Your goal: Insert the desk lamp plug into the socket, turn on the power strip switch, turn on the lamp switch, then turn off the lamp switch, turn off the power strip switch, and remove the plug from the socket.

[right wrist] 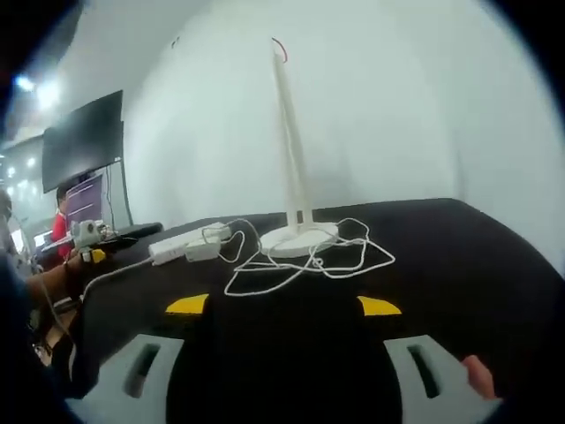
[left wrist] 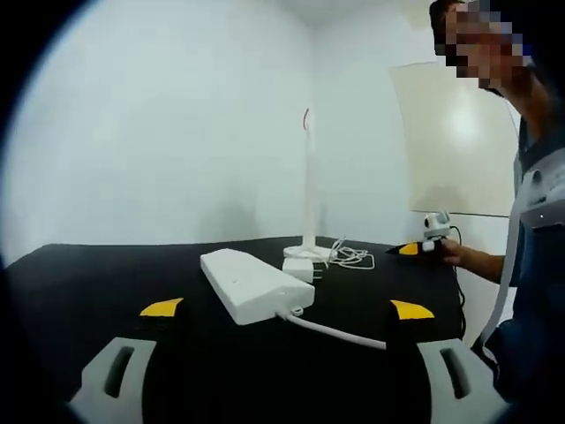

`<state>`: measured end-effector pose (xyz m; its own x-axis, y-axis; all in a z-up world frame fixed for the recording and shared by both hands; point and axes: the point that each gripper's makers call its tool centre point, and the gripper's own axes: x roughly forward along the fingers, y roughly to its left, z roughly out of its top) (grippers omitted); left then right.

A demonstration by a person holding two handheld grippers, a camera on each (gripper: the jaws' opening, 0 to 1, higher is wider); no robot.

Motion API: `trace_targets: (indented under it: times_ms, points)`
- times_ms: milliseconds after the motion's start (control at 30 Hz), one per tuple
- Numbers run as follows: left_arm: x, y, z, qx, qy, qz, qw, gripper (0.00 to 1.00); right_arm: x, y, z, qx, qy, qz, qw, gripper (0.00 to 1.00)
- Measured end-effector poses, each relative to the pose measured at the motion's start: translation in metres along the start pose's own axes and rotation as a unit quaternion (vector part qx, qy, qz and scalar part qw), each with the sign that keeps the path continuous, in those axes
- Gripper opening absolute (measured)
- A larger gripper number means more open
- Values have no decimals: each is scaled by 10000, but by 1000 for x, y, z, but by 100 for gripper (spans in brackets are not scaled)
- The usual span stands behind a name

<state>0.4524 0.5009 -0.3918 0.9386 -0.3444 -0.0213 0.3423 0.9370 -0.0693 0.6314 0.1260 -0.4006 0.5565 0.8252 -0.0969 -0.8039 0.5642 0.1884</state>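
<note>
- Left gripper point(left wrist: 287, 311): jaws spread wide, nothing between them, hovering above the black surface point(left wrist: 106, 274) and aimed at the strip point(left wrist: 254, 283). Looks like a ready stance, not a grasp.
- Right gripper point(right wrist: 282, 306): jaws spread too, empty, facing the lamp point(right wrist: 296, 168) from the other side. It also shows in the left gripper view point(left wrist: 422, 248), held low at the far right edge of the surface by a hand point(left wrist: 455, 254).
- Strip lies flat mid-surface, its thick cable point(left wrist: 340, 332) trailing toward the left gripper.
- Plug point(left wrist: 303, 268) sits right at the strip's lamp end; the right gripper view shows it point(right wrist: 203, 251) beside the strip; can't tell if it's seated in the socket.
- Lamp stands upright just behind the strip, its thin cord point(right wrist: 309, 263) piled loose round the base, so there's slack for moving the plug.
- Lamp doesn't look lit; judging by that, switch steps prob. not yet done. Switches too small to read.
</note>
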Motion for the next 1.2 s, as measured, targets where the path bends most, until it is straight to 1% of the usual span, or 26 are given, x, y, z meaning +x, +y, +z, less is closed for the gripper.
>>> trace_targets:
  times_ms: [33,100,200,300,500,700,767,833,967,1200]
  points:
    - [0,0,1,-13,-28,3,10000,89,-1,2,4,7,-108,60,9999,64]
    - [0,1,2,-34,-45,4,10000,89,-3,1,2,-81,-63,42,9999,64]
    - [0,0,2,-12,-39,-2,10000,89,-1,7,1,-310,-46,111,9994,64]
    - [0,0,2,-7,-30,-9,10000,89,0,10,-1,-451,21,115,9989,64]
    - [0,0,1,-39,-10,-23,10000,89,1,5,-4,-517,127,69,9986,64]
    - [1,-1,-1,-102,43,-56,9999,89,0,4,-3,-485,84,34,9988,64]
    - [1,1,-1,-130,38,-23,9999,89,-1,4,0,-468,3,32,9989,63]
    - [2,3,-1,-140,50,24,9999,89,-1,2,0,-402,5,8,9992,63]
    - [1,5,0,-121,-1,64,9999,89,-1,2,-1,-333,1,19,9994,63]
    - [0,5,2,-173,-56,24,9998,89,-3,0,2,-282,-77,-44,9996,61]
